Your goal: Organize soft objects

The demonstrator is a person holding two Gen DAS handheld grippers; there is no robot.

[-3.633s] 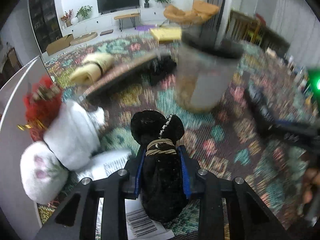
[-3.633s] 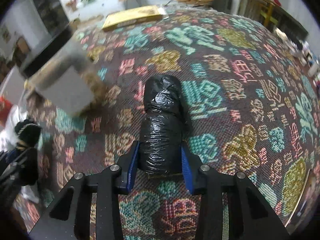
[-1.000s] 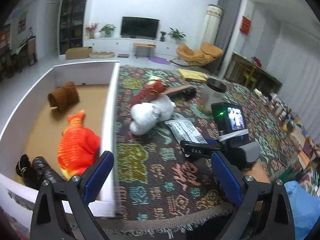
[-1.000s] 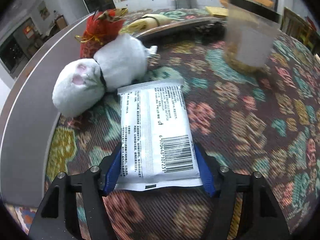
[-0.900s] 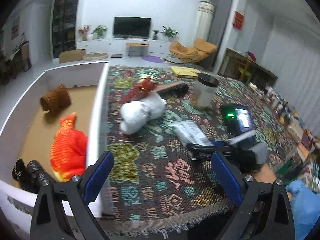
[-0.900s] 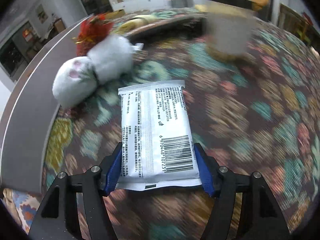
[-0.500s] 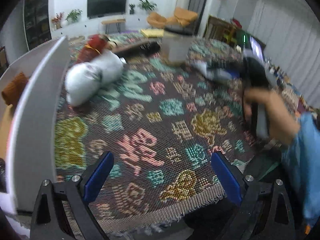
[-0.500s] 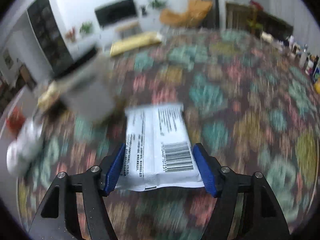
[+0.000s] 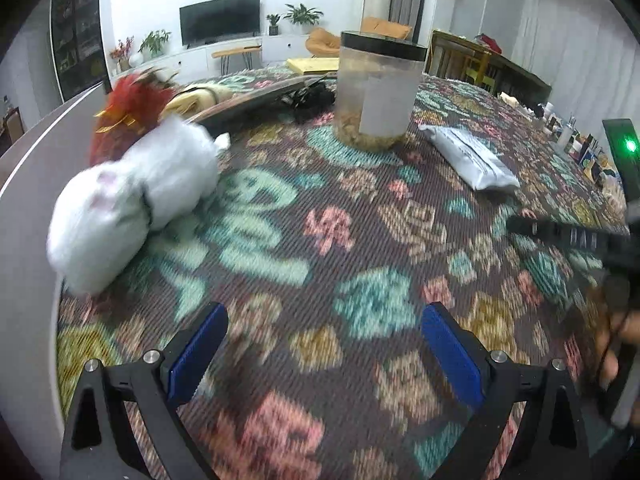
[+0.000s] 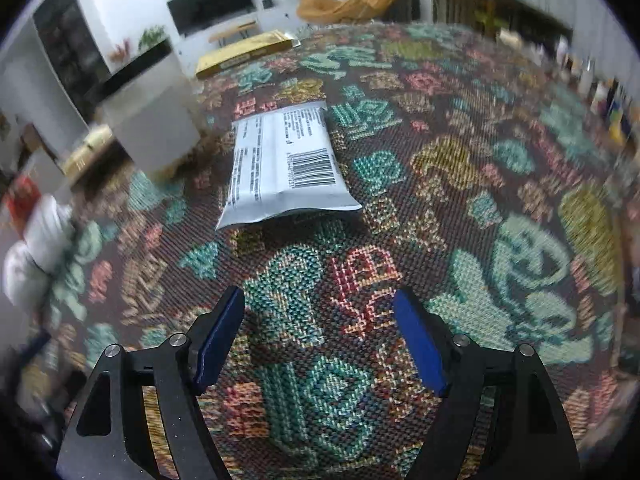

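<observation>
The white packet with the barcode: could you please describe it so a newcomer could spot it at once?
Start at the patterned rug and find the tall clear jar with the black lid. Just beside the jar lies the white packet, flat on the rug, ahead of the right gripper, whose opening jaws hold nothing. It alone is flat, printed with black text and a barcode.

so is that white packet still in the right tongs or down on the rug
Down on the rug. The white packet lies flat ahead of the right tongs, whose jaws are opening with only rug between them.
</observation>
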